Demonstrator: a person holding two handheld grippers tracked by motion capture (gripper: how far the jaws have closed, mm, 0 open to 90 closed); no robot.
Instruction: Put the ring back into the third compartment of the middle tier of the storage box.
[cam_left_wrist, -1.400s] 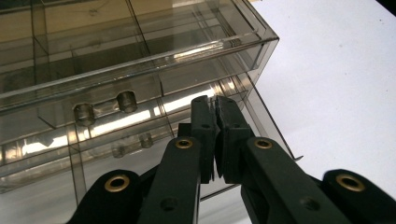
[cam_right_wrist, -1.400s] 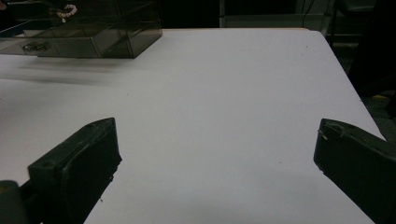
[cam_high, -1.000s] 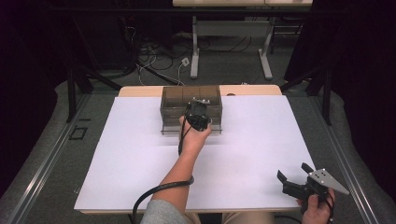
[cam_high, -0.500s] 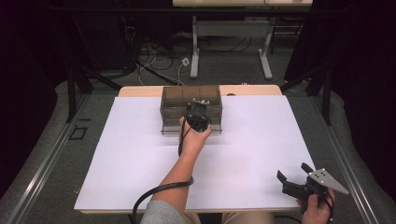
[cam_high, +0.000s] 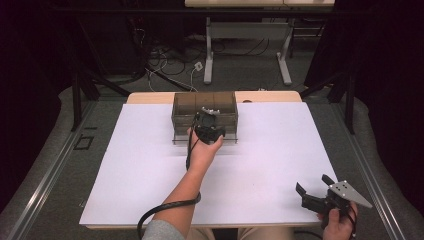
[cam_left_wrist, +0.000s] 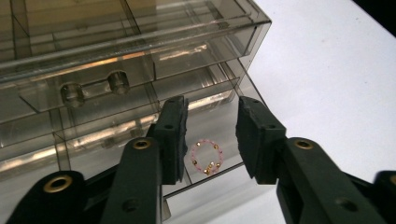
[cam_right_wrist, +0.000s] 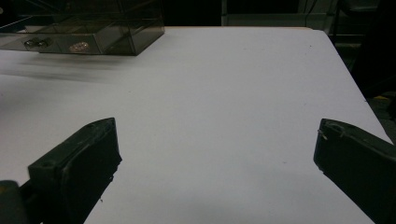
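no readable text, labels, brands, numbers or signs anywhere

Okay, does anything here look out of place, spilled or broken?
Nothing stands out. The smoky clear plastic drawer box sits square on the white table, its lower drawer pulled out with a small pink beaded ring lying inside, between the open left tongs. The right tongs hover open.

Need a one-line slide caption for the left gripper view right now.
Left gripper, jaws open, poised over a pink beaded ring lying in the pulled-out bottom drawer of a smoky clear organizer box.
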